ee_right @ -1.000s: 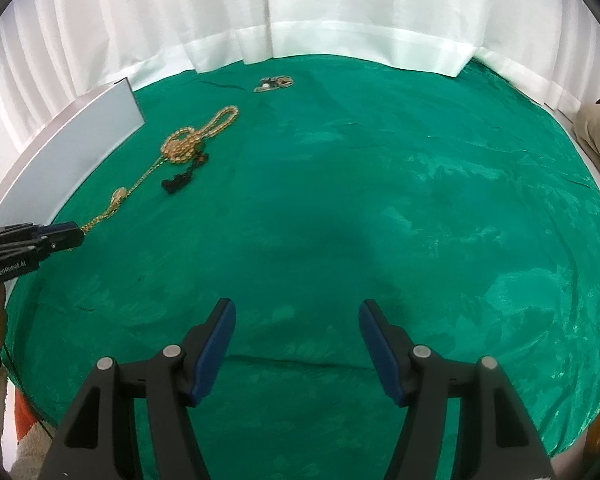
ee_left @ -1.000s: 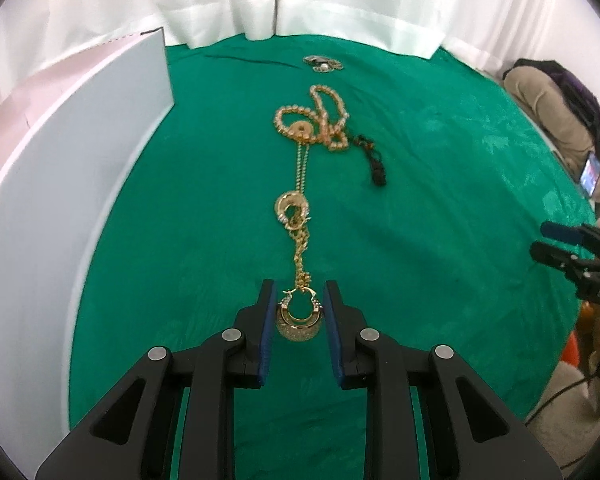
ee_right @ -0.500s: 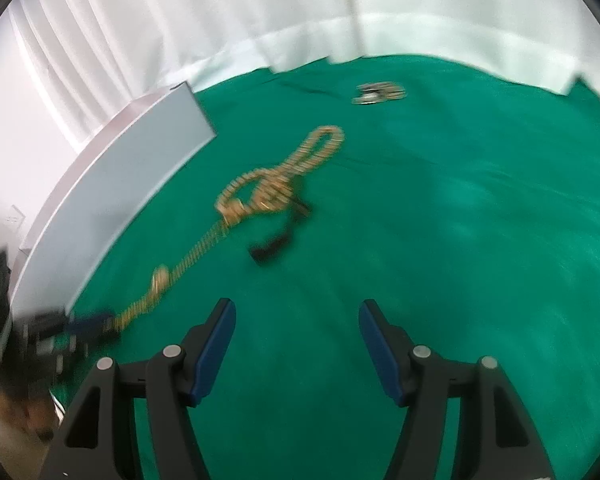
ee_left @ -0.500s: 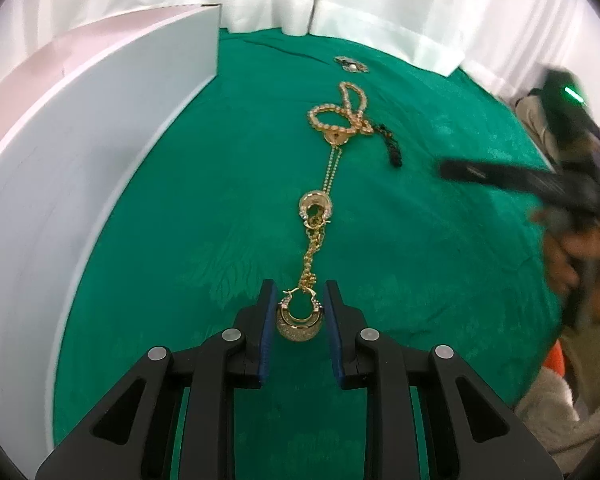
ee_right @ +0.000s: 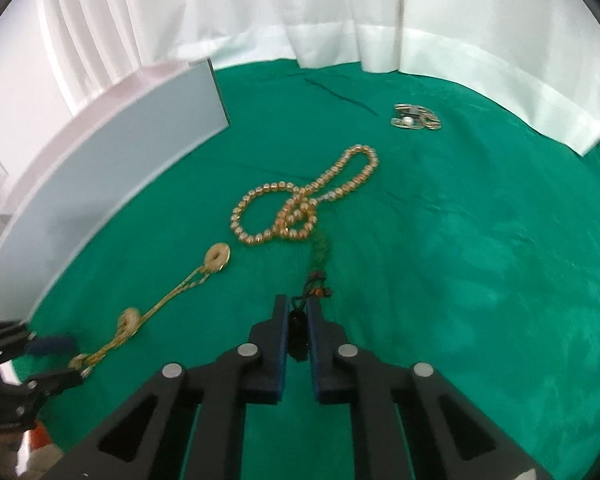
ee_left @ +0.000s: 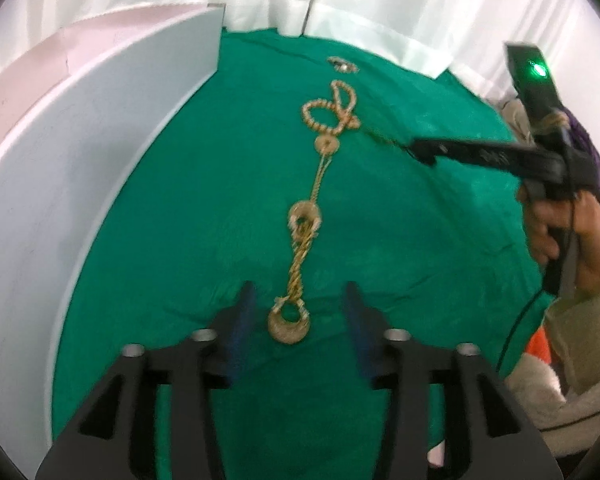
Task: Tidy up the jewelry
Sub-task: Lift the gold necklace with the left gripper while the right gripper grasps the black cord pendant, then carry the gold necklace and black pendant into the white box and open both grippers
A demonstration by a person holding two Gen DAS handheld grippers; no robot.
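The gold chain point(ee_left: 302, 240) lies stretched up the middle of the green table point(ee_left: 204, 216), its hoop end point(ee_left: 289, 326) between the spread-open fingers of the left hand-held gripper point(ee_left: 296, 312). At lower centre, the right hand-held gripper point(ee_right: 298, 320) pinches the bead strand's point(ee_right: 300, 208) dark tassel point(ee_right: 299, 334), likely to draw it clear. A white box point(ee_right: 112, 184) stands left.
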